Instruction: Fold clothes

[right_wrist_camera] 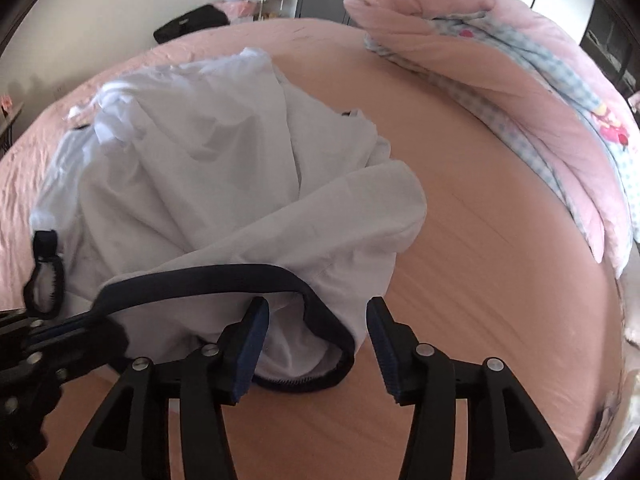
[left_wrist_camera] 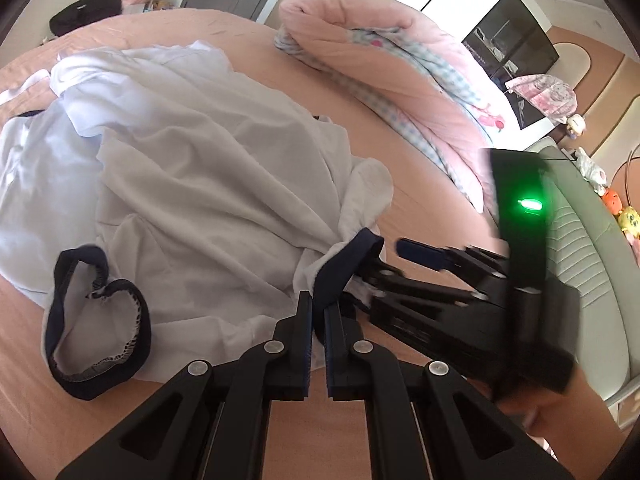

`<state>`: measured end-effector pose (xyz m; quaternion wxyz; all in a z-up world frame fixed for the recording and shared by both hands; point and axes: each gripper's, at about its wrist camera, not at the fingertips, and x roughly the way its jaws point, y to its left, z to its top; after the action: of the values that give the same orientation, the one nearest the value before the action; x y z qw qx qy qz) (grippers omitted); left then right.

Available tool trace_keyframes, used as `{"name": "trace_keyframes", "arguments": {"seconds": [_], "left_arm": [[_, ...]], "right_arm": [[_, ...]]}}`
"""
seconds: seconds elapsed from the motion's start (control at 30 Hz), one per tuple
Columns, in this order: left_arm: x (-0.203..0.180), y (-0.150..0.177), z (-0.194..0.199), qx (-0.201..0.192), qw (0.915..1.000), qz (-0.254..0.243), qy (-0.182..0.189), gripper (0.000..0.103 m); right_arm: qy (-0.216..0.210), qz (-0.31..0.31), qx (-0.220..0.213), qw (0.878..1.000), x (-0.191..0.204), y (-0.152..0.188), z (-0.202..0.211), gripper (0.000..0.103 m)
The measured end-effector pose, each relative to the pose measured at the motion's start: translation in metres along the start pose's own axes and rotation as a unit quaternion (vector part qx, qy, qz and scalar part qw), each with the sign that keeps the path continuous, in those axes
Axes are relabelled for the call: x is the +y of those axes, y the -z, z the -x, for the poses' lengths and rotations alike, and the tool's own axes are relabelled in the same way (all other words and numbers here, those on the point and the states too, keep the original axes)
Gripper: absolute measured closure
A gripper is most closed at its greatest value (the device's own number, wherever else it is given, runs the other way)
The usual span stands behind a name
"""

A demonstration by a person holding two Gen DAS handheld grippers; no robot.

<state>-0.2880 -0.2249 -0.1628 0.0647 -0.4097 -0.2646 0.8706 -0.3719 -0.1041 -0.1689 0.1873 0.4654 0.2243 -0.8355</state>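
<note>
a crumpled white thin-fabric garment with navy-blue ribbed trim (left_wrist_camera: 192, 184) lies in a heap on the peach-pink bed sheet (left_wrist_camera: 420, 200), toward the left and middle of the bed. one navy-trimmed cuff opening (left_wrist_camera: 96, 320) rests flat on the sheet at the near left of the heap.

the left gripper (left_wrist_camera: 318, 320) has its jaws drawn almost together, pinching a navy band of trim (left_wrist_camera: 344, 264) at the near edge of the garment. in the right wrist view that band (right_wrist_camera: 200, 276) runs taut from the left gripper across to a second navy-edged opening (right_wrist_camera: 320, 356).

the right gripper (right_wrist_camera: 318, 344) has its jaws spread wide, one on each side of that opening; they hold nothing. in the left wrist view it is blurred, with a green light (left_wrist_camera: 528, 203) on its body.

a rolled pink quilt with blue checked lining (right_wrist_camera: 500, 64) lies along the far right of the bed, well apart from the garment.
</note>
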Motion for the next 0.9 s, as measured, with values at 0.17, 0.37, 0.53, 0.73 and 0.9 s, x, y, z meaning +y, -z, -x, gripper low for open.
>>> {"name": "trace_keyframes", "arguments": {"seconds": [0.17, 0.37, 0.53, 0.73, 0.9], "left_arm": [[0.004, 0.001, -0.017, 0.027, 0.9995, 0.015, 0.002, 0.099], [-0.019, 0.005, -0.018, 0.039, 0.9978, 0.006, 0.053, 0.084], [-0.059, 0.017, 0.012, 0.016, 0.9946, -0.035, 0.097, 0.059], [-0.13, 0.051, 0.073, 0.006, 0.9761, -0.122, 0.18, 0.053], [-0.19, 0.109, 0.114, 0.009, 0.96, -0.19, 0.206, 0.041]], "right_arm": [[0.08, -0.041, -0.041, 0.995, -0.015, -0.006, -0.006, 0.099], [0.129, -0.208, -0.201, 0.948, -0.071, 0.014, 0.107, 0.099], [0.154, -0.232, -0.262, 0.924, -0.088, 0.047, 0.196, 0.099], [0.118, -0.232, -0.284, 0.923, -0.083, 0.087, 0.283, 0.099], [0.084, -0.223, -0.264, 0.935, -0.067, 0.137, 0.33, 0.099]]}}
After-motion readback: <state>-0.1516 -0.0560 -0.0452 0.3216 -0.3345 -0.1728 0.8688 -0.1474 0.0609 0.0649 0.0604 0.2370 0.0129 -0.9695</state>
